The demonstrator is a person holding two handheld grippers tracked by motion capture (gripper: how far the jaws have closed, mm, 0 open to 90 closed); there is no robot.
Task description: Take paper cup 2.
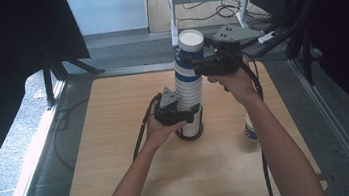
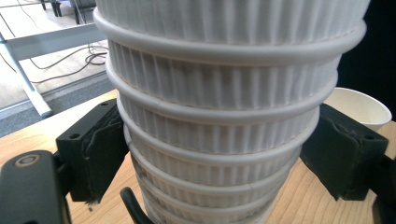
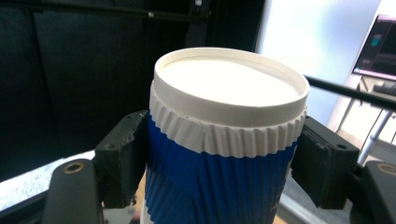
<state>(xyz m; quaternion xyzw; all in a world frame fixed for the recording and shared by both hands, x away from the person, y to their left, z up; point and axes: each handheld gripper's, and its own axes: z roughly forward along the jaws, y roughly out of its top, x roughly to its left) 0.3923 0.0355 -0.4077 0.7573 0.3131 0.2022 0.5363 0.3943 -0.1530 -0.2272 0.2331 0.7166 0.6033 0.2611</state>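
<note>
Near the table (image 1: 122, 185) centre, the left gripper (image 1: 185, 116) fingers pinch the upside-down paper cup stack (image 1: 188, 94) low down while the right gripper (image 1: 197, 65), at twelve o'clock, fingers clamp the top blue-and-white cup (image 1: 190, 50), which next needs a straight upward pull.

no text, label, brand or number can be read on anything here.

The bench (image 1: 137, 183) is a light wood-grain board with rounded corners and small notches in its near edge, set on grey flooring. A tall stack of ribbed paper cups (image 1: 189, 88) stands on it near the middle. A single paper cup (image 1: 250, 130) stands apart toward the right edge.
</note>
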